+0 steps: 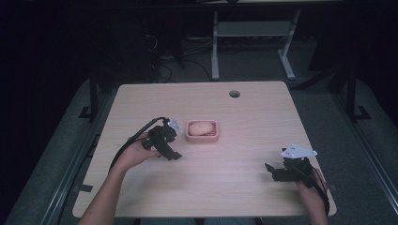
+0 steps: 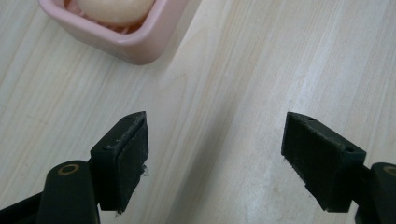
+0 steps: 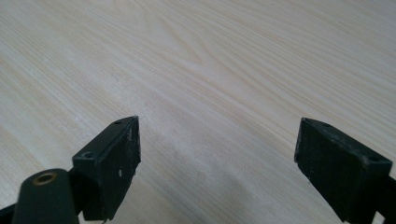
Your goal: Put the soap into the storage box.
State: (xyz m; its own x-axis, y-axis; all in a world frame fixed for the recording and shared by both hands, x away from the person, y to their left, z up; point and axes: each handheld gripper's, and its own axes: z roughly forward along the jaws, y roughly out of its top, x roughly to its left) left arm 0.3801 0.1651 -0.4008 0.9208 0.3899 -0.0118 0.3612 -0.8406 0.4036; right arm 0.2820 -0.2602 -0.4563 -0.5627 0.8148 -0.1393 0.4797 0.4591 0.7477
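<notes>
A pink soap dish (image 1: 202, 131) with a pale oval soap (image 1: 202, 127) in it sits near the middle of the light wooden table (image 1: 234, 112). My left gripper (image 1: 174, 153) hovers just left of the dish, jaws wide apart and empty. In the left gripper view the dish (image 2: 135, 44) and soap (image 2: 114, 8) lie at the top left, beyond my open left gripper (image 2: 215, 158). My right gripper (image 1: 268, 169) rests near the front right of the table, open over bare wood. The right gripper view has my right gripper (image 3: 217, 165) with nothing between its jaws.
A round cable hole (image 1: 234, 93) is in the table's far side. A white desk frame (image 1: 215, 42) and cables stand on the floor behind. The table's edges fall off to dark floor left and right.
</notes>
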